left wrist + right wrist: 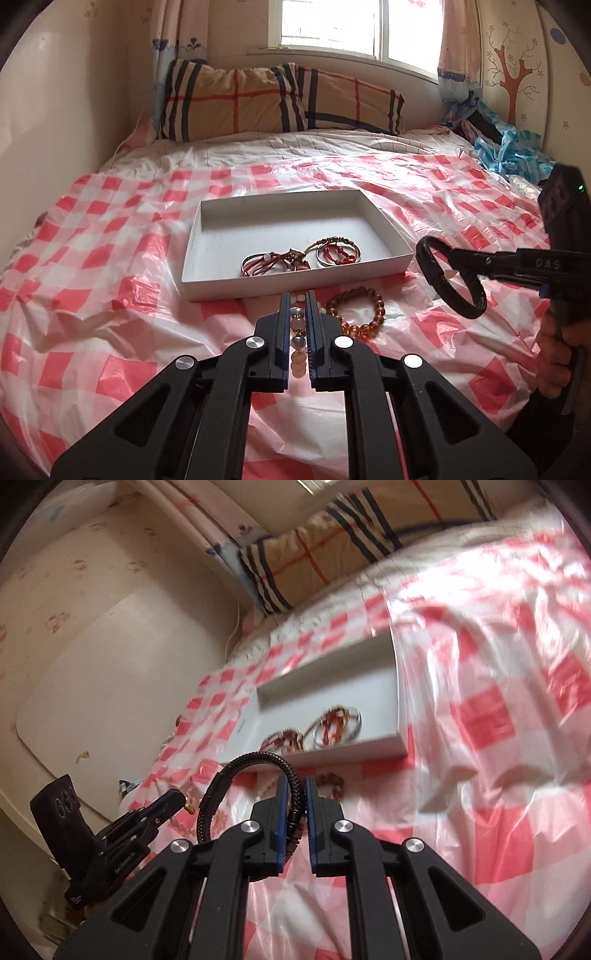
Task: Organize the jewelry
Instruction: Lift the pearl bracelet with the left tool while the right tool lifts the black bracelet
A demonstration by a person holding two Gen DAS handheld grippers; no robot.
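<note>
- Left wrist view: my left gripper (298,306) has its fingers clenched on a pale bead bracelet (297,334) low over the bed (110,295), just short of the white box (295,286).
- My right gripper (296,790) grips a black braided bracelet (255,760), lifted near the box.
- Done, I judge: two bangle clusters (301,256) lie inside.
- Left: both held pieces, plus the amber bead bracelet (356,312) on the bed.

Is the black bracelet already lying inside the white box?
No, the black bracelet hangs in the right gripper, above the checked cloth beside the white box.
</note>
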